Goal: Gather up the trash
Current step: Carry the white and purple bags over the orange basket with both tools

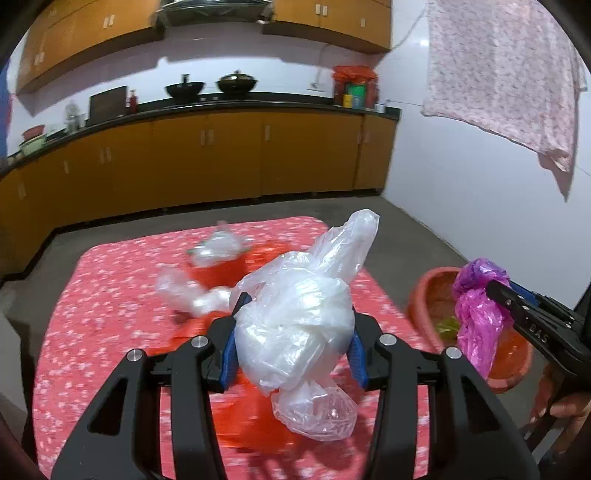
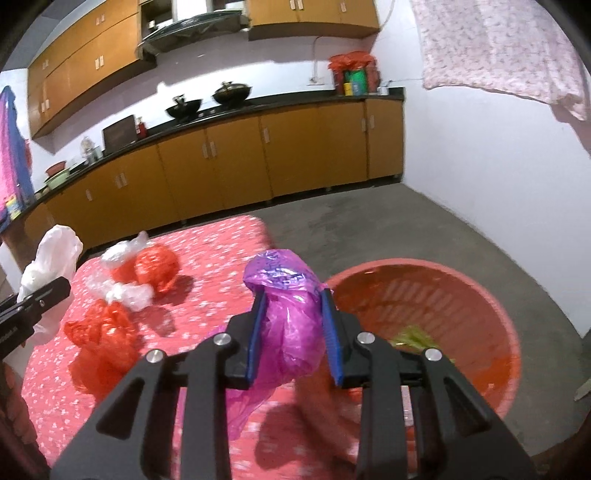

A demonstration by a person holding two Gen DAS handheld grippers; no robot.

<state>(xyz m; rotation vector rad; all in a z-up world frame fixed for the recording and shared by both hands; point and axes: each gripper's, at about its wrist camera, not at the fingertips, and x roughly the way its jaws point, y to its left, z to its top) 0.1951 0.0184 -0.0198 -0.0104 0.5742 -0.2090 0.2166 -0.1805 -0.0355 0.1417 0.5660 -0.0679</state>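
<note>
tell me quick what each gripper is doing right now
left gripper: shut on the white plastic bag, lifted over the table.
right gripper: shut on the purple plastic bag, beside the red basket.

Kitchen, corner view, evenly lit.

Long run of orange-brown wooden base cabinets (image 2: 236,162) under a black stone countertop (image 1: 236,103); matching upper cabinets (image 1: 85,33) above. Two dark woks (image 2: 207,101) sit on the counter beneath a metal range hood (image 1: 214,11). Walls white and glossy (image 2: 480,166), floor bare grey concrete (image 2: 388,225). A pale pink floral cloth (image 1: 506,74) hangs at right.
</note>
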